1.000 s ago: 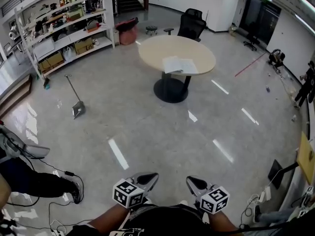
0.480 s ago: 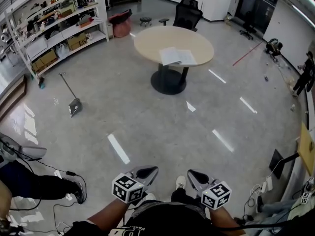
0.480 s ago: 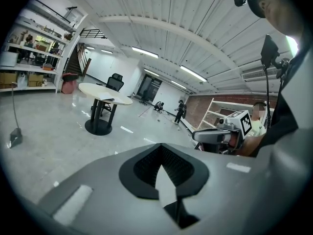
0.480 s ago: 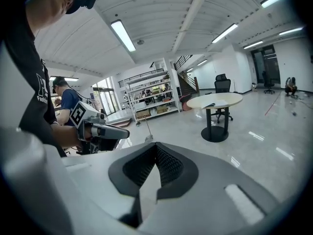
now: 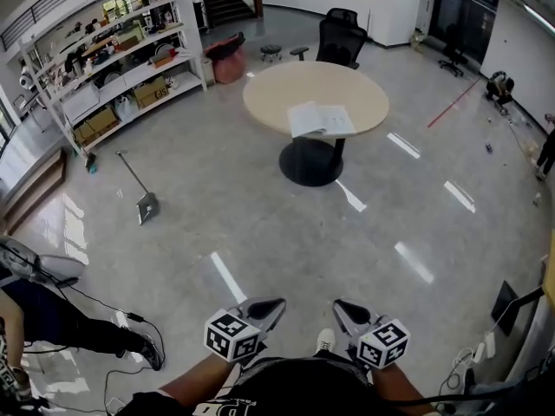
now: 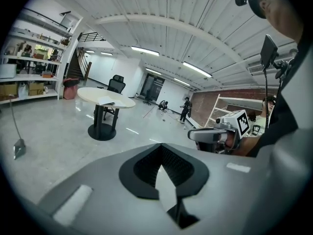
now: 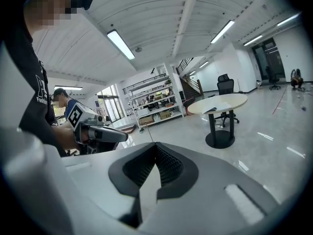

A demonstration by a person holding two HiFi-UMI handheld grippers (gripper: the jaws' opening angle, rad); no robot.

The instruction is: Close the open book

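Across the glossy grey floor point(image 5: 260, 224), well away from you, a round beige pedestal table point(image 5: 277, 94) bears the white book point(image 5: 320, 119), lying open, pages up. Your left gripper point(image 5: 276, 302) and right gripper point(image 5: 340, 304) both hold their jaws pressed together, empty.
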